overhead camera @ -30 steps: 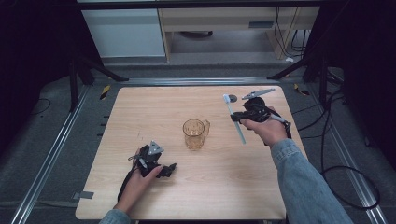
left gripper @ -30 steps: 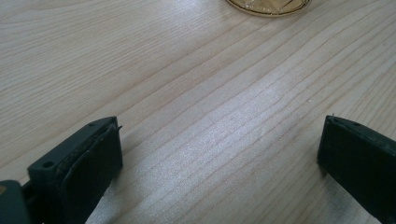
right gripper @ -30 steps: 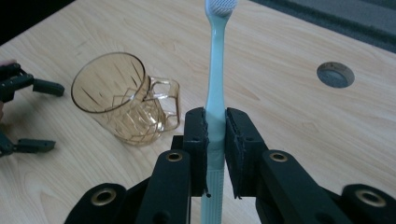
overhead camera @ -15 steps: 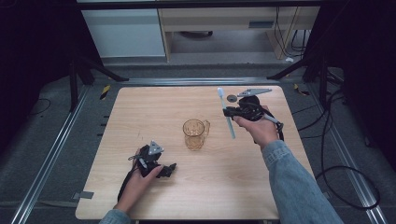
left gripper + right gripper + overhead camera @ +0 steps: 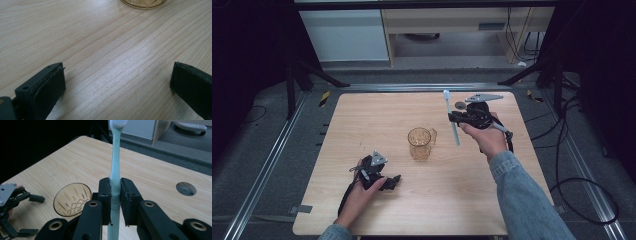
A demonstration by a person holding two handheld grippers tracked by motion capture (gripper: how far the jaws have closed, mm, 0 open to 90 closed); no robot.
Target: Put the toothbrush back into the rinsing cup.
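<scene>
**Pale-green toothbrush clamped upright beside an amber glass mug**

Black and two-jawed, the right gripper (image 5: 115, 195) has its jaws closed tight on a pale-green plastic toothbrush (image 5: 115, 165). Both pads press the handle just above its ribbed lower part. In the right gripper view the brush rises straight up between the jaws, with its white-bristled head at the top edge of the picture. In the high view the right gripper (image 5: 453, 118) is held above the far right part of the light wooden table (image 5: 362, 120), and the toothbrush (image 5: 452, 117) runs through it with the head pointing away from the person.

Just to the inner side of this gripper and a little nearer the person stands an amber cut-glass mug with a handle (image 5: 420, 143). It is upright on the wood and apart from the brush. The right gripper view looks down into the mug (image 5: 72, 198): a cut star pattern shows on its floor, and I see nothing lying inside.

Beyond the mug, toward the person's near left, the left gripper (image 5: 387, 183) rests low on the tabletop in the left hand (image 5: 357, 192). In the left gripper view its black jaws stand wide apart with bare wood grain between them. The mug's amber base (image 5: 143, 3) shows at the top edge of that view, ahead of the jaws.
</scene>
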